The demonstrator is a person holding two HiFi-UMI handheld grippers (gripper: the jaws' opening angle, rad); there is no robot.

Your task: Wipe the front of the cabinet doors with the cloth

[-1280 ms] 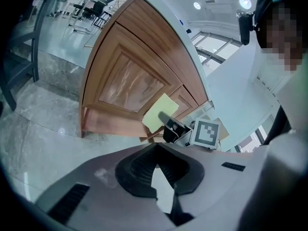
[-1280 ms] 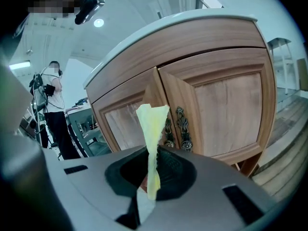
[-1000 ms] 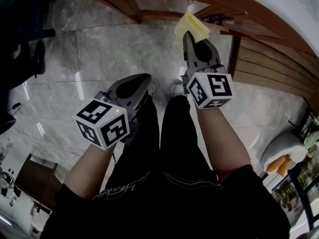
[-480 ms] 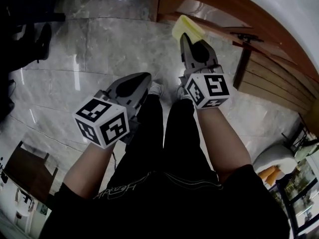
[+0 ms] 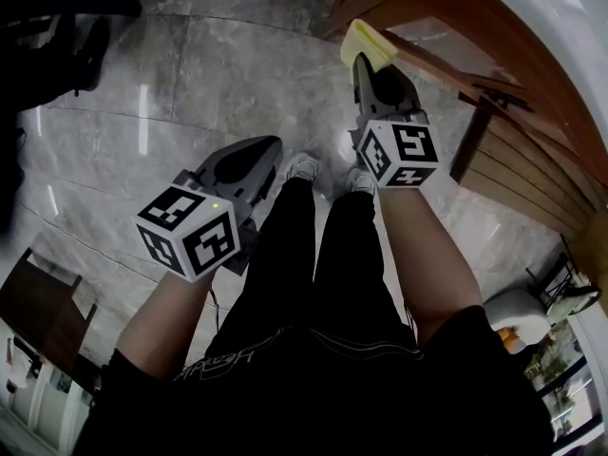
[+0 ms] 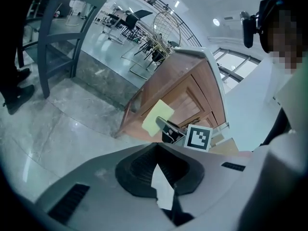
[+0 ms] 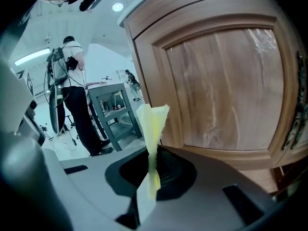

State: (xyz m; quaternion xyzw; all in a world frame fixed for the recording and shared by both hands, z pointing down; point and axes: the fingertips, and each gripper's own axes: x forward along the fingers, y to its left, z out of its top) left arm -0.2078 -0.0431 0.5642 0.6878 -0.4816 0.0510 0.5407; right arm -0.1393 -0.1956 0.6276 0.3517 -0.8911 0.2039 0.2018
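My right gripper (image 5: 367, 65) is shut on a yellow cloth (image 5: 366, 42) and holds it up at the wooden cabinet (image 5: 494, 74). In the right gripper view the cloth (image 7: 153, 121) stands on edge out of the gripper (image 7: 150, 174), close to the left frame of a panelled door (image 7: 226, 85); whether it touches the wood I cannot tell. My left gripper (image 5: 255, 156) hangs lower over the floor, away from the cabinet, shut with nothing in it. The left gripper view shows that gripper (image 6: 161, 182), with the cloth (image 6: 158, 118) in front of the cabinet (image 6: 185, 93).
A dark metal handle (image 7: 298, 109) sits at the door's right edge. A grey metal table frame (image 6: 53, 37) stands on the marble floor (image 5: 209, 74) to the left. A person with a backpack (image 7: 67, 76) stands beyond it. My own legs and shoes (image 5: 304, 167) are below the grippers.
The head view has swung left, so the cabinet now sits further right. The right gripper keeps the cloth at the cabinet front, nearer its left corner. The left gripper has barely moved.
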